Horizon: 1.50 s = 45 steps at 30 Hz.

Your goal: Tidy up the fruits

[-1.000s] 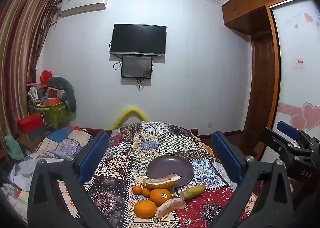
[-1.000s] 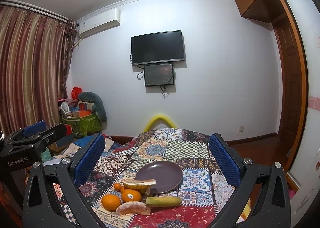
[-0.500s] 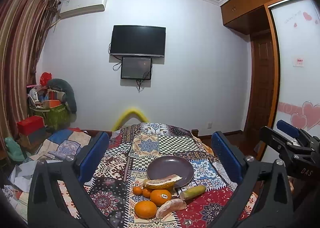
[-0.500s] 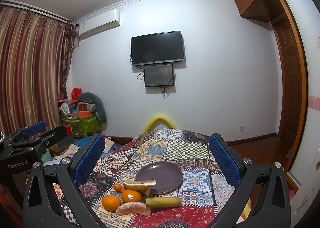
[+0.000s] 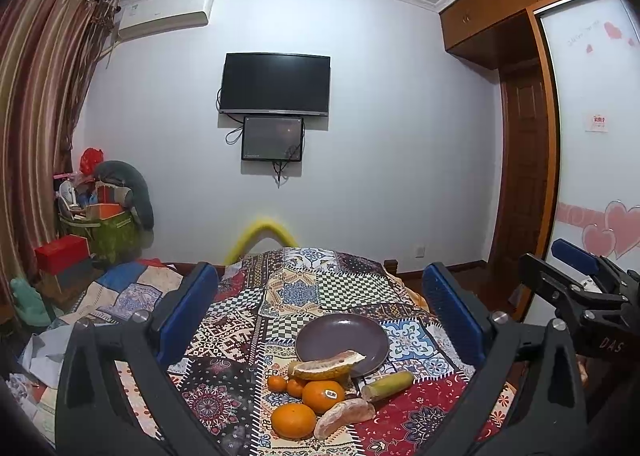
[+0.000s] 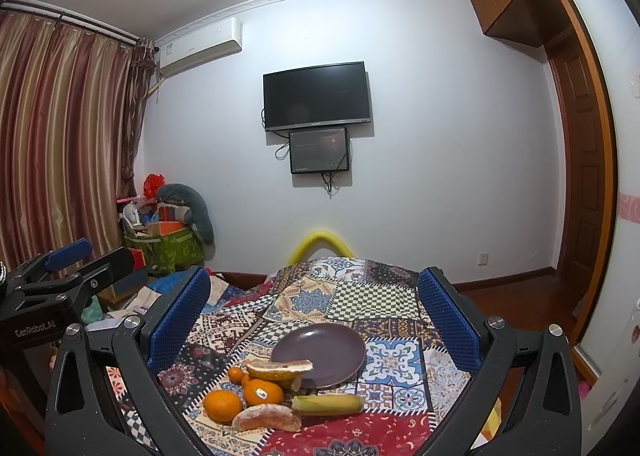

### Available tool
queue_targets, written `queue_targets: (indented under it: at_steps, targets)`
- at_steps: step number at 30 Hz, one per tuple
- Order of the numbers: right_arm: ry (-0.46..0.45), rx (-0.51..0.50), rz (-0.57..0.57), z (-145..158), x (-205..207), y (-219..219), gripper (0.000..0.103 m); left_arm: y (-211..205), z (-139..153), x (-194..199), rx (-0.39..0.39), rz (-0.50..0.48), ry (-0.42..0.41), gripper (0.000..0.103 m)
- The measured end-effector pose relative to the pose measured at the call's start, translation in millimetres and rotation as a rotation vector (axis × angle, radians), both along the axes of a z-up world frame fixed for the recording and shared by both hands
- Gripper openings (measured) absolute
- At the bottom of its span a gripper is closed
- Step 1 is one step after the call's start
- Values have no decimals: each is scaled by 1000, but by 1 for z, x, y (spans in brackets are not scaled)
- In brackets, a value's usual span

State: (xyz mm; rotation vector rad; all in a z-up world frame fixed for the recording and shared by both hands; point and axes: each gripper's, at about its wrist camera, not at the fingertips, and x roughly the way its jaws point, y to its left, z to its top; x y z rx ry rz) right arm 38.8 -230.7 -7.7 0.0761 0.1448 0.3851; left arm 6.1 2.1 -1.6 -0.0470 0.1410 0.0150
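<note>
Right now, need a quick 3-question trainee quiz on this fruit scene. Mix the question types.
1. True or false: the round dark purple plate holds only one end of the yellow-rinded pomelo wedge.
2. Multiple choice: which fruit carries a small sticker? A) the sticker-free round orange B) the round orange beside it C) the green-yellow banana
3. Fill in: the left gripper and right gripper are both ____, gripping nothing.

Key:
1. True. The wedge's end overlaps the plate's near rim; nothing else is on the plate.
2. B
3. open
</note>
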Motion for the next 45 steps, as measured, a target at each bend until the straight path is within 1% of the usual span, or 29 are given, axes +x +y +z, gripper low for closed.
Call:
queue_targets:
  at_steps: [8, 14, 17, 21, 24, 25, 28, 30, 33, 36, 42, 45]
  targets:
    - [4, -4, 1, -1, 3, 2, 103, 3, -2, 3, -5, 5, 7, 103]
    - [31, -19, -2, -10, 12, 5, 103, 7, -16, 22, 9, -15, 68, 103]
    - [80, -39, -9, -21, 24, 7, 103, 12, -31, 37, 8, -8, 122, 103]
    - [181, -59, 15, -44, 45, 9, 103, 24, -57, 59, -9, 8, 204, 103]
    - [263, -76, 20, -65, 63, 11, 103, 31, -77, 73, -1, 25, 245, 103]
    - [277, -84, 17, -69, 66, 12, 103, 33, -83, 77, 6, 31, 256, 103]
    - [337, -128, 18, -89, 79, 16, 103, 39, -103, 89, 15, 23, 296, 103]
    - [372, -166, 17, -105, 86, 19, 103, 46, -119, 99, 2, 16, 341, 103]
    - [426, -192, 46, -120, 93, 23, 103, 56, -140, 113, -16, 24, 406, 103]
    - [456, -217, 57, -134, 99, 28, 103, 66, -160, 124, -40, 35, 461, 99]
    - [536, -231, 98, -158, 120, 42, 103, 72, -193, 143, -53, 21, 566, 99]
    - [575, -248, 96, -171, 132, 53, 103, 72, -207, 149, -84, -2, 614, 99]
